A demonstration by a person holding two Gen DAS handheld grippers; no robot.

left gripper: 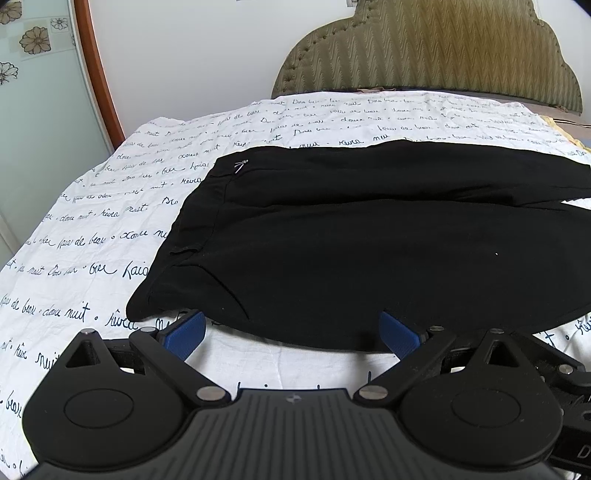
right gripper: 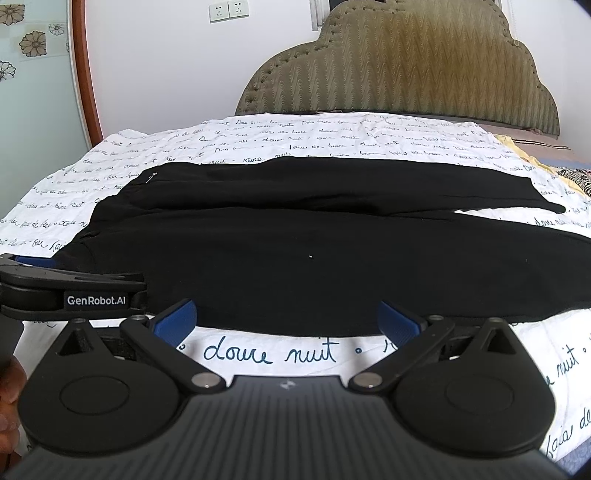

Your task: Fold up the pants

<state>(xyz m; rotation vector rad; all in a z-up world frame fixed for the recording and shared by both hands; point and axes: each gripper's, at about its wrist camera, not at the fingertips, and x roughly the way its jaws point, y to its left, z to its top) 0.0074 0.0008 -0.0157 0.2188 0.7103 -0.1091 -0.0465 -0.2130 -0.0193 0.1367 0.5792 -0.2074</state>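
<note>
Black pants [left gripper: 351, 240] lie flat on the bed, waistband to the left and both legs running right; they also show in the right wrist view [right gripper: 314, 251]. My left gripper [left gripper: 291, 332] is open, its blue pads at the pants' near edge by the waist end, holding nothing. My right gripper [right gripper: 286, 319] is open at the near edge of the near leg, holding nothing. The left gripper's body [right gripper: 70, 290] shows at the left of the right wrist view.
The white bedsheet with black script [left gripper: 110, 229] covers the bed. A padded olive headboard [left gripper: 443, 55] stands behind. A wooden-framed glass panel with flower decals [left gripper: 37, 74] is at the left. Wall sockets [right gripper: 228, 10] sit high on the wall.
</note>
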